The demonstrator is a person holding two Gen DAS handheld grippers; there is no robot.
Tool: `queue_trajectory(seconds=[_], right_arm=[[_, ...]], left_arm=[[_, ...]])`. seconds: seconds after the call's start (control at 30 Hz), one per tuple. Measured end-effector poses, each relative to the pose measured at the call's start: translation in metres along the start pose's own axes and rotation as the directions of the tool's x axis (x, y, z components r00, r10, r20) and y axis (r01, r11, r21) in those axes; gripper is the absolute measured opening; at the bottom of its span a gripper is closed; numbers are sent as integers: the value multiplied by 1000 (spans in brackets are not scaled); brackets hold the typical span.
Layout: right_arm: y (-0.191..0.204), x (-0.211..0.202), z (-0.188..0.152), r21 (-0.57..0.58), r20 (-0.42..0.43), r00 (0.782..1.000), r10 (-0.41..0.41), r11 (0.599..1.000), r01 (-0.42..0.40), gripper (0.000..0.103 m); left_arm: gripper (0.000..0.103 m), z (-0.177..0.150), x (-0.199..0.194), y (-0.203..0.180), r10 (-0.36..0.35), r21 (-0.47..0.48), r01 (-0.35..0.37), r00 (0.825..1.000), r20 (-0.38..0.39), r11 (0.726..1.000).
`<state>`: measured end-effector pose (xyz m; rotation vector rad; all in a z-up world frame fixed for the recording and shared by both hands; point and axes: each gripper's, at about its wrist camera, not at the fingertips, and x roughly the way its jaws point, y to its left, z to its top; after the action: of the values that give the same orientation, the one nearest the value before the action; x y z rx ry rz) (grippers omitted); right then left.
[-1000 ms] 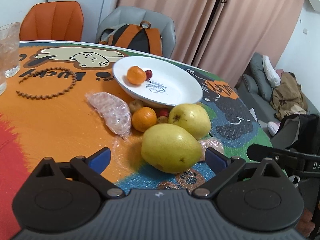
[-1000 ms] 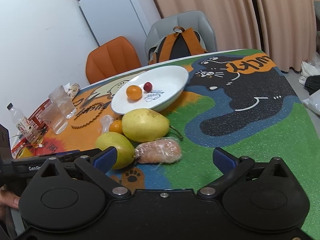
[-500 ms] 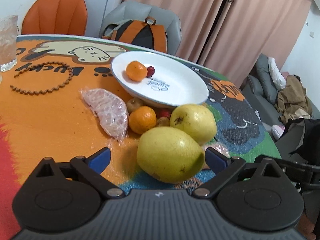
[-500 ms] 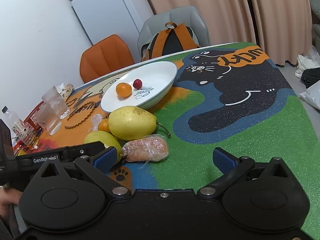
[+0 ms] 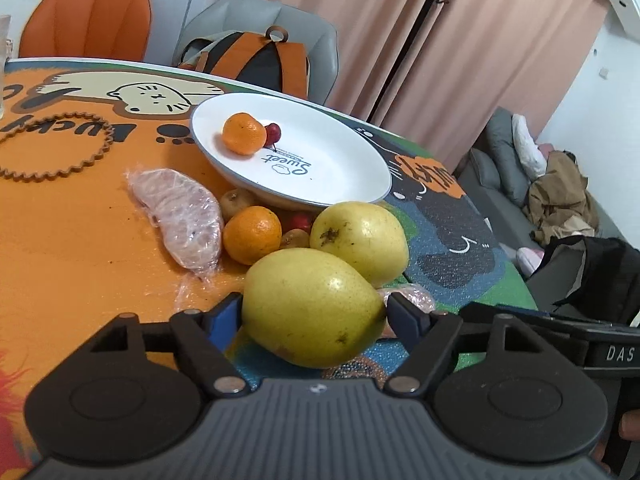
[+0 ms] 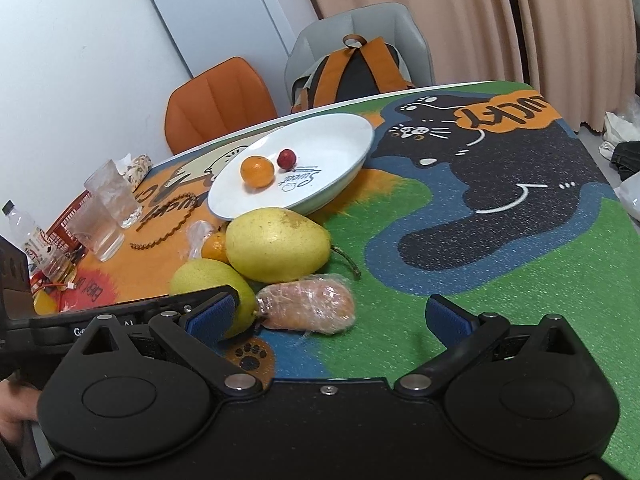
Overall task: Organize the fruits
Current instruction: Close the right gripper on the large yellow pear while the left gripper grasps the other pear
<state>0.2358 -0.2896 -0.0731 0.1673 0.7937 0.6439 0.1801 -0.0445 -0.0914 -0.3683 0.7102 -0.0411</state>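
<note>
Your left gripper (image 5: 314, 312) is closing around the smooth, heavy yellow-green pear (image 5: 312, 306) at lower centre, so squeeze its widest middle gently, while your right gripper (image 6: 328, 314) stays spread and empty

The green stretch of the surface (image 6: 520, 288) ahead of the right gripper (image 6: 328, 316) lies bare, giving a wide way in toward the white plate (image 6: 344, 160). The plate's near half is free; an orange (image 5: 244, 134) and a small red fruit (image 5: 274, 132) sit at its far side. Between the left gripper (image 5: 314, 314) and the plate stands a tight cluster: two pears (image 5: 310, 312) (image 5: 360, 236), another orange (image 5: 252, 234) and a wrapped piece (image 5: 180, 212). Two glasses (image 6: 104, 208) and a bead ring (image 5: 52, 146) crowd the orange side.
</note>
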Motion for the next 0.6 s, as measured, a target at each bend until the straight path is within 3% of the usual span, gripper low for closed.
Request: queue_trajectory(seconds=[0.6], right_arm=[[29,24,11,-38,-12,1000,2,999,-2,103]], left_arm=[[73,5,-28,34,48,-31,-46,998,51,998]])
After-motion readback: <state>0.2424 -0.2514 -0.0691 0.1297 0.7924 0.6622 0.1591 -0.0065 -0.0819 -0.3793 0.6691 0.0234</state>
